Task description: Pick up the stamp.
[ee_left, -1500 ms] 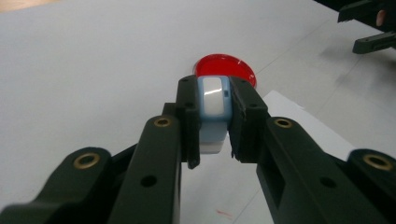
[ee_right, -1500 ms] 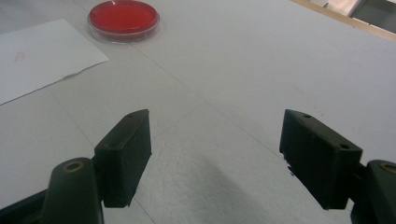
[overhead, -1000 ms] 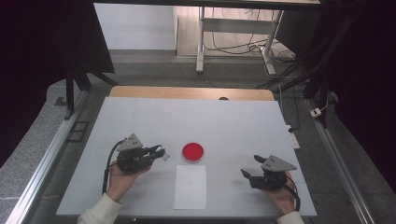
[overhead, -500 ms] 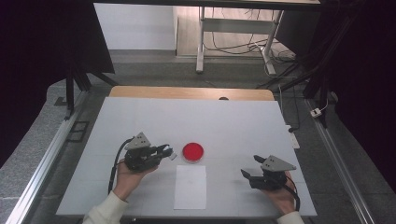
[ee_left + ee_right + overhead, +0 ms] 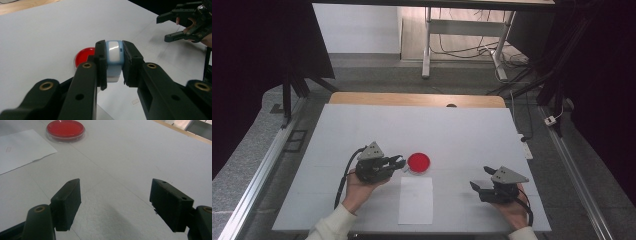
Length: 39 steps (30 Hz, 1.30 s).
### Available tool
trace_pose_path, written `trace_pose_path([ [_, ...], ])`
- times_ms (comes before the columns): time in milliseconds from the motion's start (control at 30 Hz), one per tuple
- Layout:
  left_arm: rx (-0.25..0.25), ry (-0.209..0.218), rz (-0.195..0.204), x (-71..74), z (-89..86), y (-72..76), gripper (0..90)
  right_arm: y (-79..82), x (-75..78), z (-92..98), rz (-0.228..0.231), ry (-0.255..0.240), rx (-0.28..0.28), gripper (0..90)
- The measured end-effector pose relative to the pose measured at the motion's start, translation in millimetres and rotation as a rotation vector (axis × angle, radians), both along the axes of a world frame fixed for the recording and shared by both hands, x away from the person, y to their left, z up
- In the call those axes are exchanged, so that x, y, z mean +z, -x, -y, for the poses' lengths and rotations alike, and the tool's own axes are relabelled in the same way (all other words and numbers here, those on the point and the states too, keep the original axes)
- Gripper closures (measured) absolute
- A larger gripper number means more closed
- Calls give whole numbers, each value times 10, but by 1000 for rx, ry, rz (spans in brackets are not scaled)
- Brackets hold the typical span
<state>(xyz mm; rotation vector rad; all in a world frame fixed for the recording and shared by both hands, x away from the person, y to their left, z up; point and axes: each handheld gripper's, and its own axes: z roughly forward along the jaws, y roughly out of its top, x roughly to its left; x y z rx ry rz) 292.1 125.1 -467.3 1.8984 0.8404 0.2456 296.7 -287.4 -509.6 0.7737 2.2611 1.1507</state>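
Jaws of the left gripper (image 5: pixel 113 62) are clamped on a small pale-blue block (image 5: pixel 114 58), held above the white desk (image 5: pixel 462 130) just beside a red dish (image 5: pixel 418 162).

Seen along the left gripper, the block is pinched upright between the two black pads, its white face turned toward the camera, with the red dish (image 5: pixel 85 56) lying on the desk behind and to the left of it. From the high view, the left gripper (image 5: pixel 399 162) is pointed at the dish, and a white sheet of paper (image 5: pixel 416 199) is laid flat just in front of that dish. The right gripper (image 5: pixel 479 182) is held near the desk's front right, well apart from the dish, its jaws spread wide with nothing between them (image 5: pixel 115 202).
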Motion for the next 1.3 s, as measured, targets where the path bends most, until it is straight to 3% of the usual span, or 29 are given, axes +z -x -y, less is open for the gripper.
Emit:
trace_pose_path([
  [767,-70,-3,-10,-13,402,-93,752,3,-5,-5,-1,-1,0,246],
  [1300,-71,0,-11,-14,423,-103,752,11,-2,-1,4,4,-7,247],
])
